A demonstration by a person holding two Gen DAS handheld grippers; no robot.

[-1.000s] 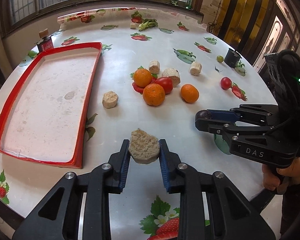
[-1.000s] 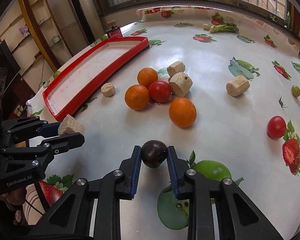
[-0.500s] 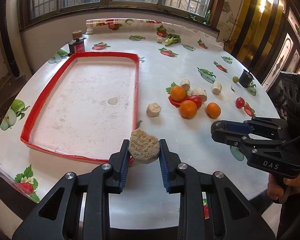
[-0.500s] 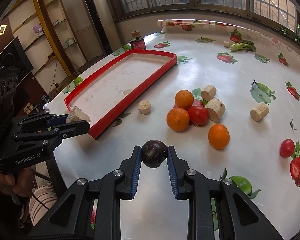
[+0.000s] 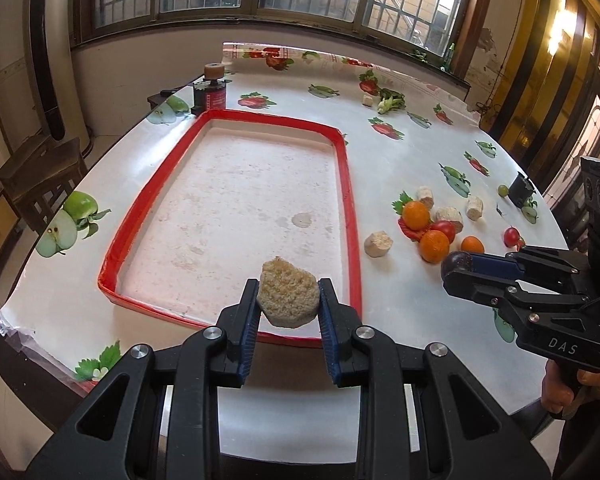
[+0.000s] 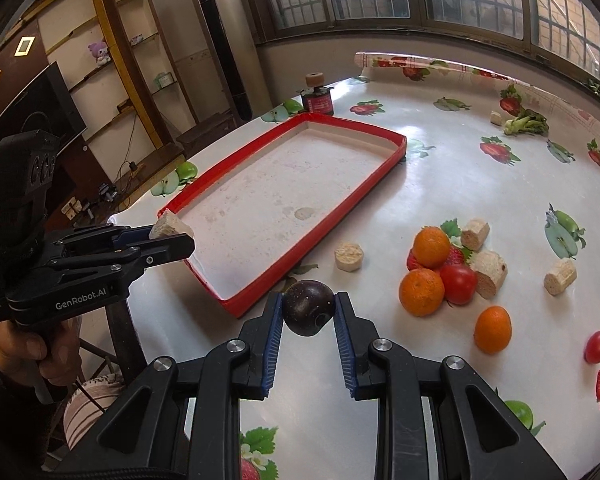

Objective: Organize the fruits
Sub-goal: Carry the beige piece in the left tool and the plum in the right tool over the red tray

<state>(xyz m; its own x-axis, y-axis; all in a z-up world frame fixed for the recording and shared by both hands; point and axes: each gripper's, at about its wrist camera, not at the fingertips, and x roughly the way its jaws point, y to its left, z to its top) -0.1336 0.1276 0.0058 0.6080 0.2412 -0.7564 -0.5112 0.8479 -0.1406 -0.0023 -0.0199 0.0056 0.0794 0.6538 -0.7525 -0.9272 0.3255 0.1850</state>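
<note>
Both grippers have swung from the fruit pile toward the red tray (image 5: 350,216), each carrying its load. Seen from the left wrist, the left gripper (image 5: 288,302) pinches a pale, crumbly, flat-faced chunk (image 5: 288,298) held above the tray's near rim; the right gripper (image 5: 454,270), right of the tray, clamps a dark plum (image 5: 456,260). Seen from the right wrist, that plum (image 6: 309,307) is round, glossy and purple-black, squeezed between blue pads (image 6: 275,330) just off the tray's corner (image 6: 236,304). Three oranges (image 6: 421,292) and a tomato (image 6: 458,283) sit clustered on the tablecloth (image 6: 460,184).
</note>
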